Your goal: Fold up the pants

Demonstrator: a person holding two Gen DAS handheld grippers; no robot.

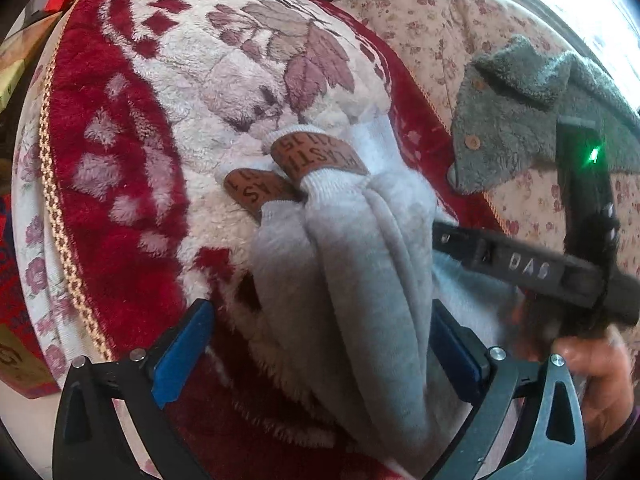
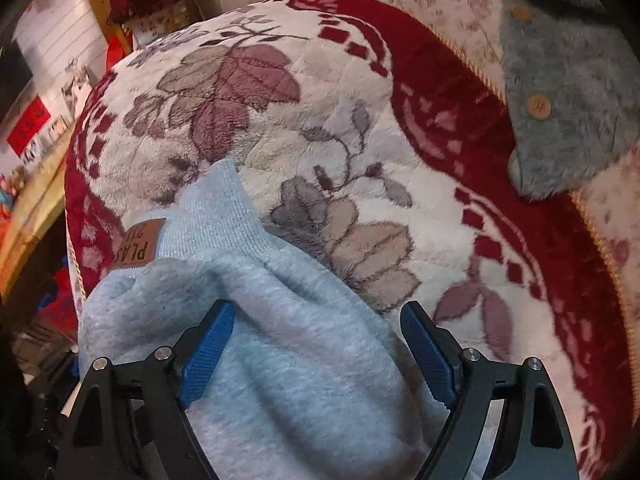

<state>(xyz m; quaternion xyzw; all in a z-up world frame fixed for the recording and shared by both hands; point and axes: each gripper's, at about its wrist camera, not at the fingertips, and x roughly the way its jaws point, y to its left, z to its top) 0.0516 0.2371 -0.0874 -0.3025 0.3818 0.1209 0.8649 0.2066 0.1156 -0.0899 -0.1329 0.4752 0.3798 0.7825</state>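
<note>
Now, pants [image 1: 352, 248]: they are lying bunched in long folds on the red and cream floral blanket [image 1: 132, 184], light grey fleece, with both ribbed cuffs pointing away from you.
Cuff patches [image 1: 316, 156]: two brown lettered patches are showing at the leg ends, one just beside the other.
Left gripper [image 1: 320, 348]: you are holding it with its blue pads spread wide, straddling the folded legs; neither pad is pinching cloth.
Right gripper [image 2: 318, 352]: you are holding it open too, with grey fabric bulging up between the fingers; the left pad [image 2: 206, 356] is perhaps touching the cloth, though the fisheye edge is making that hard to judge.
Right gripper seen from the left wrist [image 1: 516, 268]: its black body is crossing the right side of the pants.
Grey fleece jacket [image 2: 560, 92]: it is lying apart on the floral sheet [image 1: 448, 28], wooden buttons showing.
</note>
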